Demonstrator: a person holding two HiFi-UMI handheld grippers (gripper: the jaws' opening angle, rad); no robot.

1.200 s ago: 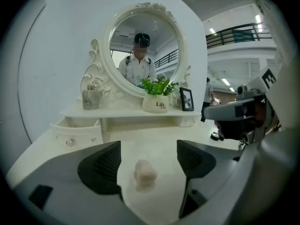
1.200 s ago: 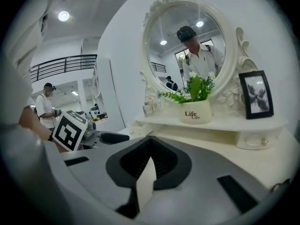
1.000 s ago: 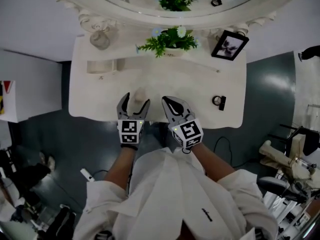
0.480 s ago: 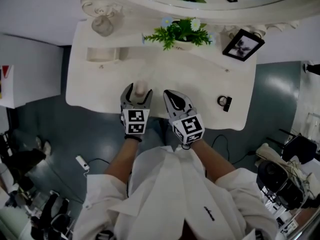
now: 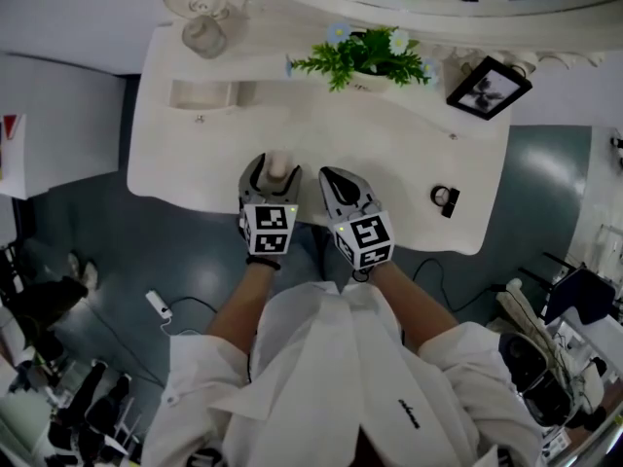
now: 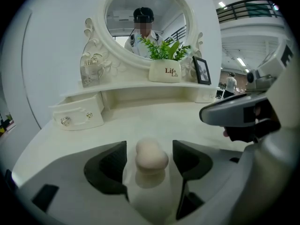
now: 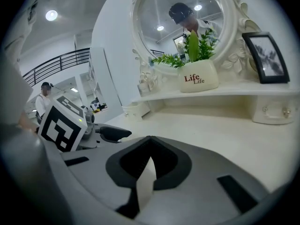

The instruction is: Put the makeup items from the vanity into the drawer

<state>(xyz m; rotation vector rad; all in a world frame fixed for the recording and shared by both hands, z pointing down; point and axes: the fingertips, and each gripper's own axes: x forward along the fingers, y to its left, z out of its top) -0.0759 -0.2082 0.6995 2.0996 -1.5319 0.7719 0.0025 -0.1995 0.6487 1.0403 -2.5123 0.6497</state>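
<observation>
A beige makeup sponge (image 5: 278,165) stands upright near the front edge of the white vanity (image 5: 389,154). My left gripper (image 5: 275,170) straddles the sponge (image 6: 151,154). Its jaws are closing, with a thin gap still showing between each pad (image 6: 110,165) and the sponge. My right gripper (image 5: 331,175) hovers just to the right, shut and empty (image 7: 150,139). A small white drawer (image 5: 202,95) with two knobs (image 6: 77,117) sits pulled out at the back left under the shelf.
A potted plant (image 5: 375,56), a black photo frame (image 5: 490,86) and a glass jar (image 5: 202,35) stand on the back shelf below the oval mirror (image 6: 143,20). A small black item (image 5: 445,198) lies at the right front. Dark floor lies beyond the vanity's edge.
The left gripper has moved forward round the sponge and its jaws have narrowed towards it. The right gripper stays shut beside it.
</observation>
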